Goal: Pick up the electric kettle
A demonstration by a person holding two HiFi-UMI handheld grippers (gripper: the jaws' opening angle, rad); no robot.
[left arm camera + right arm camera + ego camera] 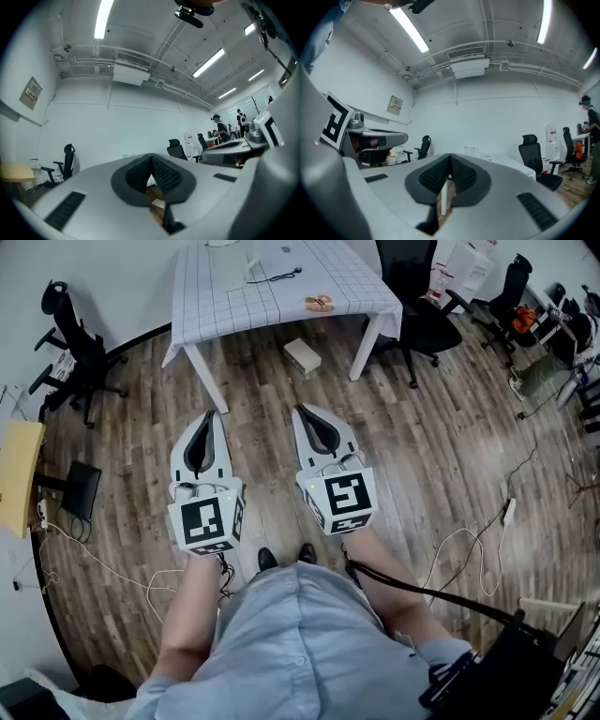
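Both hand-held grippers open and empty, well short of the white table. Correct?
No. Both are shut: the left hand-held gripper and right hand-held gripper each show jaw tips touching in their own gripper views. Empty and well short of the white table stands.

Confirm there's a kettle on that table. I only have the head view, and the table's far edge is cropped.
Observer: The right gripper view shows a pale jug, likely the kettle, standing on the table. It is too small to be sure.
Operator: Jaws?
Observer: Each gripper's own view shows the pads meeting with nothing between them, on the left gripper and the right gripper alike.
Operator: Anyone nearby?
Observer: The left gripper view shows two people standing far off by desks.
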